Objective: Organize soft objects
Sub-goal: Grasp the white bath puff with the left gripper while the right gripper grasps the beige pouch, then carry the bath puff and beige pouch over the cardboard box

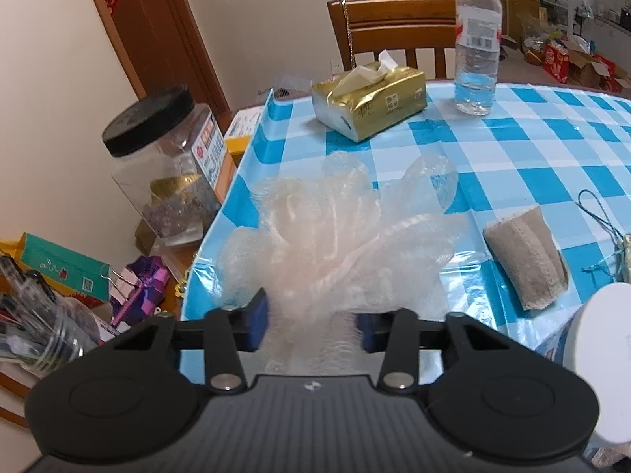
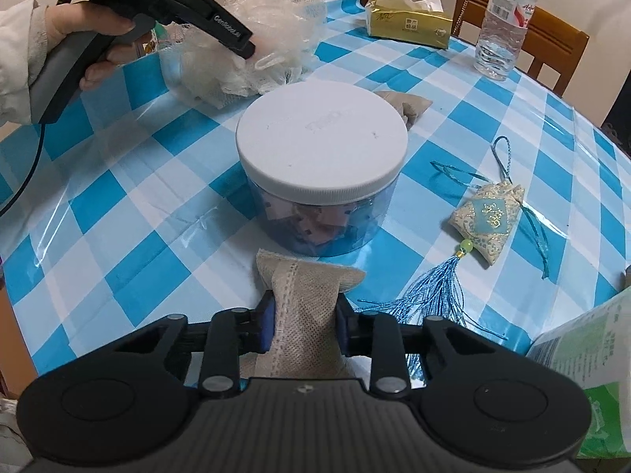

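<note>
The left gripper [image 1: 311, 325] pinches a pale mesh puff [image 1: 335, 232], a frothy ball of translucent, crinkled netting that bulges out between the blue pads and rests near the table's left edge. In the right wrist view a hand [image 2: 94, 39] in a cream sleeve holds that gripper's black handle. The table [image 1: 532, 149] is round and covered with a glossy plastic cloth in blue and white checks, creased and shining under the room light.

A clear jar [image 2: 321, 181] with a flat, ribbed white lid stands at the middle, with paper scraps showing through its wall. Just in front of it, the right gripper [image 2: 303, 325] squeezes a beige sachet [image 2: 303, 299], a coarse woven pillow with a stitched seam. A second beige sachet [image 1: 524, 252] lies beyond the jar.

To the right lies a brocade pouch [image 2: 487, 222], cream and teal with gold thread, a green bead and a blue tassel. Farther back sit a gold tissue pack [image 1: 368, 98] and a clear water bottle [image 1: 477, 39]. Wooden chairs [image 1: 394, 27] and a cream wall stand behind.
</note>
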`<state>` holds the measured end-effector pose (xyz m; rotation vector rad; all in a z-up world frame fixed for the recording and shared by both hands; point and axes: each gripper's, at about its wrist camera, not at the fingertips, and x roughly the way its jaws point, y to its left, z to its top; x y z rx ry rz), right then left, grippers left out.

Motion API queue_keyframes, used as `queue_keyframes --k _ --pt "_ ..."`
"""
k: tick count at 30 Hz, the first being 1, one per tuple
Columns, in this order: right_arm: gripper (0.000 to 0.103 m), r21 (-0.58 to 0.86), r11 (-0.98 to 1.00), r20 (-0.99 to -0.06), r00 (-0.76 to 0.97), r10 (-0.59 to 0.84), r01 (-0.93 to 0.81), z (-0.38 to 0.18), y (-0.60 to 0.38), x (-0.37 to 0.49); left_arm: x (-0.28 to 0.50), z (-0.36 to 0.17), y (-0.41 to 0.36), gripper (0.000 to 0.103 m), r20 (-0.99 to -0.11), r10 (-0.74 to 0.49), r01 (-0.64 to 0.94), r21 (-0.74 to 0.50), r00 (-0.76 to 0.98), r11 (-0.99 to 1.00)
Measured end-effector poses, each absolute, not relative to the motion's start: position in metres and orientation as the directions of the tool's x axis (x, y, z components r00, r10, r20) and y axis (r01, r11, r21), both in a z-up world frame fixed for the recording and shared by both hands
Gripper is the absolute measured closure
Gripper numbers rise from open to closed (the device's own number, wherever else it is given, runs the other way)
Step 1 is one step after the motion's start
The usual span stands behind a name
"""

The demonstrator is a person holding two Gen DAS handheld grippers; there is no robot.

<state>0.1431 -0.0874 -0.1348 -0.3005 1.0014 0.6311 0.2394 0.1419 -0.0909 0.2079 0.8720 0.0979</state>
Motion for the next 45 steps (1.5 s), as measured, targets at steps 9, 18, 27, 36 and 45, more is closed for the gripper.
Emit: queue_keyframes --k 9,18,27,36,45 --pt "0.073 0.045 0.784 -0.843 0.397 0.362 -0.619 -0.123 -0.094 0.137 0.223 -0.069 0.145 0.072 -0.727 0.159 0.013 0.226 0.668 0.974" --pt "0.073 0.059 0.788 -0.836 0.401 0.374 -0.613 -0.101 -0.106 0.125 0.193 -0.034 0.142 0.074 -0.729 0.085 0.074 0.183 0.679 0.980" --pt "0.073 0.038 0.813 -0.820 0.447 0.358 -0.581 -0.069 -0.123 0.100 0.156 0.004 0.126 0.074 -0.754 -0.060 0.224 0.118 0.654 0.967" --pt "0.073 -0.038 0.882 -0.786 0.559 0.264 -0.470 -0.032 -0.165 0.065 0.129 0.048 0.082 0.074 -0.740 -0.253 0.444 0.068 0.623 0.893" --pt "0.073 -0.091 0.931 -0.761 0.628 0.164 -0.354 -0.018 -0.264 0.056 0.124 0.080 -0.004 0.074 -0.691 -0.374 0.571 0.068 0.619 0.818"
